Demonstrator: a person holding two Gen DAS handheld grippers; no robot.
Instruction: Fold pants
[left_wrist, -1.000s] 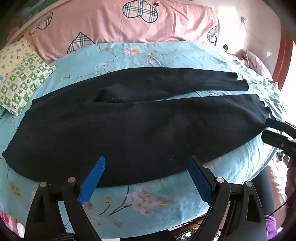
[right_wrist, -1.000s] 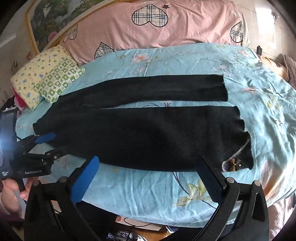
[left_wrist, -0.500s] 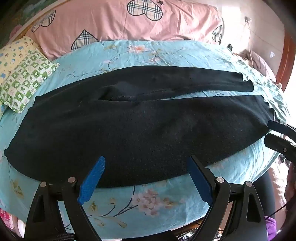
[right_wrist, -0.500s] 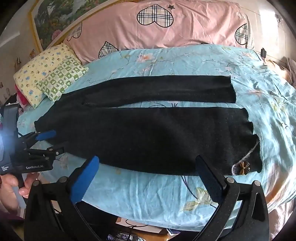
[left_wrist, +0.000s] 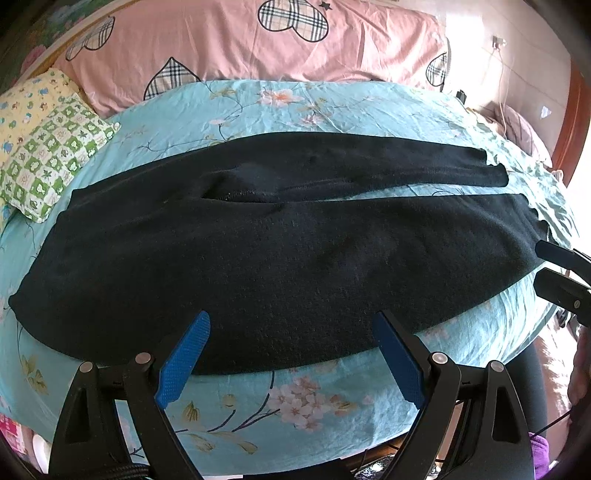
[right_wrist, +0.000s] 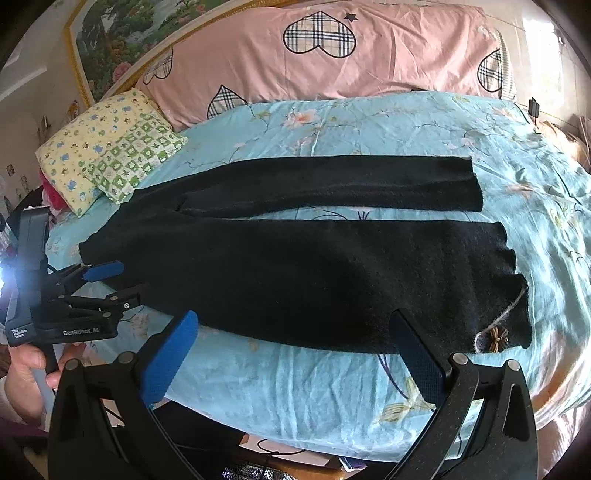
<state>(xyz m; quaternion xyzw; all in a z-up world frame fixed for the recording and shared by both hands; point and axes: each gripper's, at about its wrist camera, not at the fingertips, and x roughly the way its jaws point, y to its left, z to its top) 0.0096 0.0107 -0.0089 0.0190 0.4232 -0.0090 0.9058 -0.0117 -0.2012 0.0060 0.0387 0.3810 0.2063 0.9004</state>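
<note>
A: What is counted nearest the cameras?

B: Two claws are seen: the left claw (left_wrist: 291, 350) and the right claw (right_wrist: 295, 347), each with blue-padded fingers spread apart and nothing held.

A: Is any writing legible?

B: "GenRobot.AI" is read on the left claw's body in the right wrist view.

A: And beyond?

B: One pair of black knit pants (right_wrist: 295, 273) is laid flat on the floral light-blue bed sheet (right_wrist: 332, 406), two legs apart. One bow-shaped ornament (right_wrist: 496, 338) is noted. Farther off, one checked green-and-yellow pillow (right_wrist: 107, 162) and one pink heart-patterned cover (right_wrist: 332, 55) are visible.
</note>
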